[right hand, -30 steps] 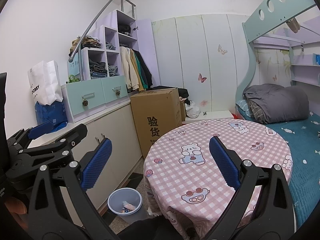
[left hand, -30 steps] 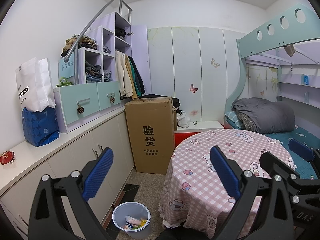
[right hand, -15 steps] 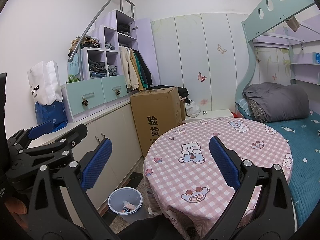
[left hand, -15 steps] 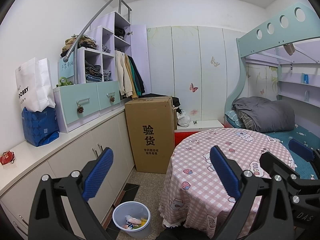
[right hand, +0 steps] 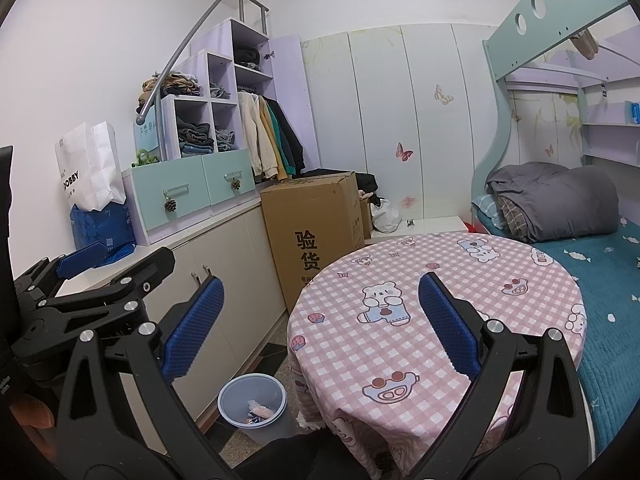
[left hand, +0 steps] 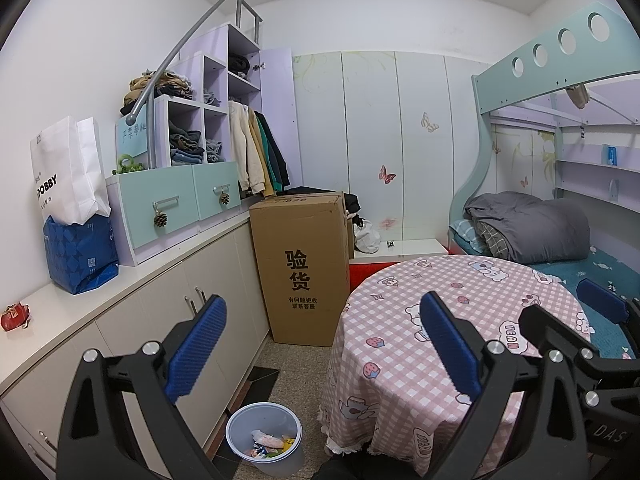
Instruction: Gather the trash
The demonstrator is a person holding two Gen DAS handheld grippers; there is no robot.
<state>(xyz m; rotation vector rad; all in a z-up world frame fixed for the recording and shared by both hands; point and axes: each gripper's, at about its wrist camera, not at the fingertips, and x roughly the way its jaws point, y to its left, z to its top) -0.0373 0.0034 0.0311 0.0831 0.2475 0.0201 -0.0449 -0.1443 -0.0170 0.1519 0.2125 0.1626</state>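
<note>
A pale blue trash bin (left hand: 264, 438) stands on the floor between the cabinets and the round table, with colourful wrappers inside; it also shows in the right wrist view (right hand: 253, 404). A red crumpled wrapper (left hand: 14, 315) lies on the white counter at far left. My left gripper (left hand: 320, 344) is open and empty, held above the bin and the table edge. My right gripper (right hand: 320, 320) is open and empty too, over the pink checked tablecloth (right hand: 440, 300). The left gripper (right hand: 116, 264) shows at the left of the right wrist view.
A tall cardboard box (left hand: 302, 264) stands by the cabinets (left hand: 200, 320). On the counter are a blue bag (left hand: 78, 250), a white paper bag (left hand: 68, 168) and drawers. A bunk bed with a grey duvet (left hand: 528, 226) is on the right.
</note>
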